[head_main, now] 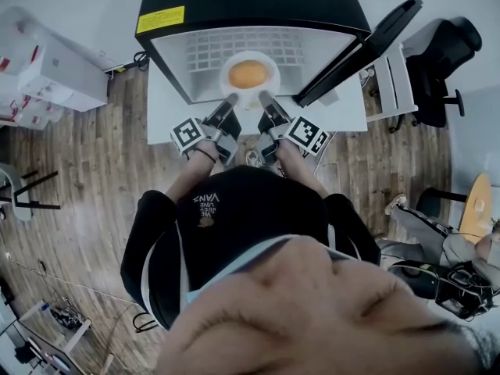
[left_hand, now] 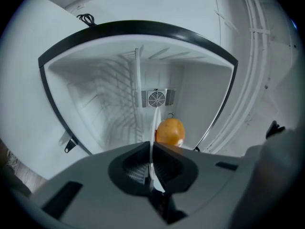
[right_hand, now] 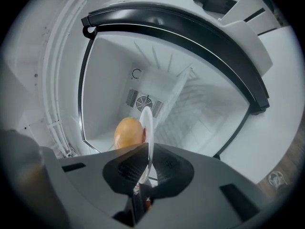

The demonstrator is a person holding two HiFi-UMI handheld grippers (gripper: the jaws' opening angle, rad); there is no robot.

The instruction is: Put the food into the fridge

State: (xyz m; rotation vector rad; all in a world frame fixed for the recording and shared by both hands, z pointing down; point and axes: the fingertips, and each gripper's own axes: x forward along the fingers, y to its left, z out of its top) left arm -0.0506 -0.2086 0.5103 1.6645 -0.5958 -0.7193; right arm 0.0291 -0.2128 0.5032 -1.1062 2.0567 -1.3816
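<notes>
A white plate (head_main: 249, 75) with a round orange piece of food (head_main: 249, 73) on it hangs at the mouth of the open fridge (head_main: 180, 65), over its wire shelf (head_main: 205, 51). My left gripper (head_main: 229, 104) is shut on the plate's near left rim. My right gripper (head_main: 268, 101) is shut on the near right rim. In the left gripper view the plate (left_hand: 155, 123) runs edge-on between the jaws of the gripper (left_hand: 151, 149), with the food (left_hand: 170, 131) just to its right. In the right gripper view the plate (right_hand: 147, 125) is clamped in the gripper (right_hand: 150, 149), with the food (right_hand: 128, 132) to its left.
The small black fridge stands on a white table (head_main: 166, 119). Its door (head_main: 367, 45) swings open to the right. A fan grille (left_hand: 156, 98) sits on the fridge's back wall. White boxes (head_main: 47, 65) stand at the left and a black office chair (head_main: 441, 53) at the right on the wooden floor.
</notes>
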